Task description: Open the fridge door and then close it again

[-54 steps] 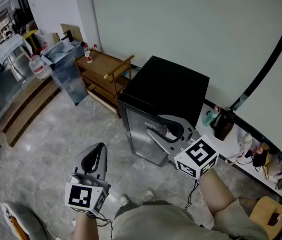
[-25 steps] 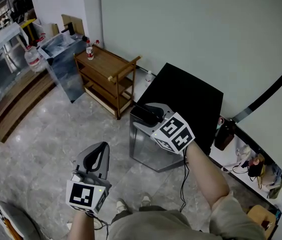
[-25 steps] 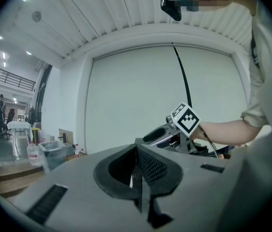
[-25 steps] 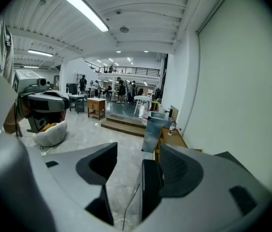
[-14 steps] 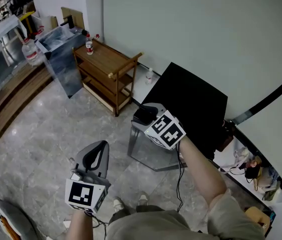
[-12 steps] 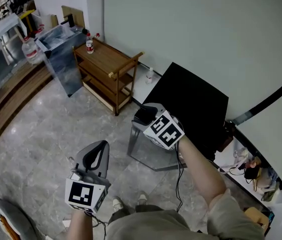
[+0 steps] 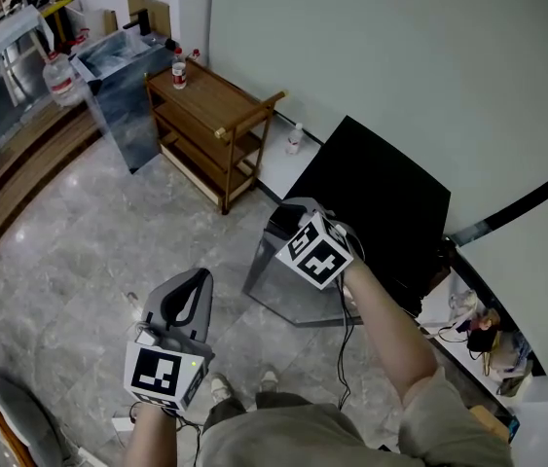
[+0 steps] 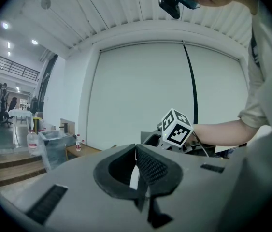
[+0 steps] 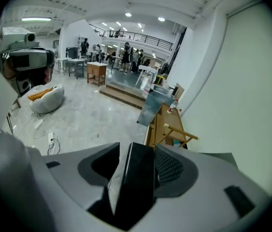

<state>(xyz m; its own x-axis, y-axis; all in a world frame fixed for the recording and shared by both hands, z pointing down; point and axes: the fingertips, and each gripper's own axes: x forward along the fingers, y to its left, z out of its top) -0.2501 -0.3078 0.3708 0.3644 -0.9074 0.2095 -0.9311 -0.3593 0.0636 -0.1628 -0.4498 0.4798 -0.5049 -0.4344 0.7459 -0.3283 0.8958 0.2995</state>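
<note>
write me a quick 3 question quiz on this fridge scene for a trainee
1. True or false: the left gripper holds a bottle.
2. What stands between the right gripper's jaws? A) a cloth B) the fridge door's black edge C) a cup
3. Fill in: the red-capped bottle stands on the wooden ____.
Key: 1 false, its jaws are together with nothing between them. 2 B; the jaws are closing on it. 3 trolley.
</note>
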